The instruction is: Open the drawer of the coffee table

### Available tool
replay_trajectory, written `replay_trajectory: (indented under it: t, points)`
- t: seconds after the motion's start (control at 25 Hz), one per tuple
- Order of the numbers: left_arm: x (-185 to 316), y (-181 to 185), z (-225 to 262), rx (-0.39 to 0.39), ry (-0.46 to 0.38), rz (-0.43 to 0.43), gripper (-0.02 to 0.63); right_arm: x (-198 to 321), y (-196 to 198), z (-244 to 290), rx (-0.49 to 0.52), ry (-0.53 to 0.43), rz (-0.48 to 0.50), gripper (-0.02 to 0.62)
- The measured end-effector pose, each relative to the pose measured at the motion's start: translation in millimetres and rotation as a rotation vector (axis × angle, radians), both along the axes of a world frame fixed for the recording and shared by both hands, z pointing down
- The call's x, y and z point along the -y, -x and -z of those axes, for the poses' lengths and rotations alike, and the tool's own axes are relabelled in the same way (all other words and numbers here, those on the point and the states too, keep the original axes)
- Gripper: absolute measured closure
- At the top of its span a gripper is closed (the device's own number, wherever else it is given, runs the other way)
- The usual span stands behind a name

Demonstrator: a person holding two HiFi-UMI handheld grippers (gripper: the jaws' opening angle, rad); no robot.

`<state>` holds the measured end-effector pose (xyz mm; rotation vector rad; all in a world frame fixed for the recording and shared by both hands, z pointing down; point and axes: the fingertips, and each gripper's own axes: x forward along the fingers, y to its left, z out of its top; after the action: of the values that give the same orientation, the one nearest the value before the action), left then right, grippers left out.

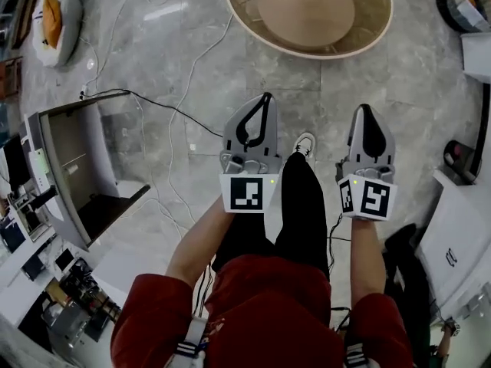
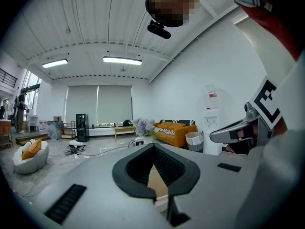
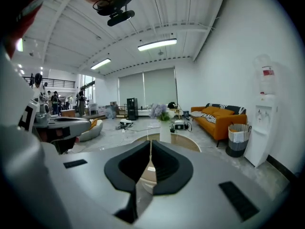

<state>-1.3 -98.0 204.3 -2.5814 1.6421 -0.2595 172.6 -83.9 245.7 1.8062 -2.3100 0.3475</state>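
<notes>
Holding my left gripper (image 1: 265, 98) and right gripper (image 1: 364, 110) closed, empty, I aim both at the coffee table (image 1: 368, 37) ahead.

**Inspector:** Where does the coffee table (image 1: 368, 25) stand?

**Assistant:** On the floor, ahead of the person, beyond both grippers. The left gripper (image 1: 267, 98) and the right gripper (image 1: 365, 110) are side by side and apart, with a shoe (image 1: 305, 142) between them.

**Inspector:** And the surroundings?

**Assistant:** A cabinet (image 1: 77, 167) is at the person's left, with a cable (image 1: 153, 100) running from it across the floor. A sofa (image 3: 221, 120) is right of the table, with a bin (image 3: 237, 138) before it.
</notes>
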Motion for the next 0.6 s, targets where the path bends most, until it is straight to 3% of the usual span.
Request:
replay_trajectory:
  t: [0.16,0.36,0.48,0.6]
  points:
    - [6.5,11.1,-121.7,-0.015,0.024,-0.017,0.592,2.0,17.7,-116.9,-0.025,0.01,-0.007,0.569]
    - [10.4,24.6,-263.4,-0.024,-0.009,-0.047,0.592,3.5,40.3,-263.8,-0.047,-0.02,-0.005,0.569]
    - [15.4,27.4,-343.7,-0.081,0.031,-0.047,0.592,11.9,46.5,-334.6,-0.047,-0.046,0.001,0.569]
    - [19.0,18.1,-413.3,-0.106,0.036,-0.103,0.592,23.2,49.0,-392.9,-0.019,-0.077,-0.004,0.569]
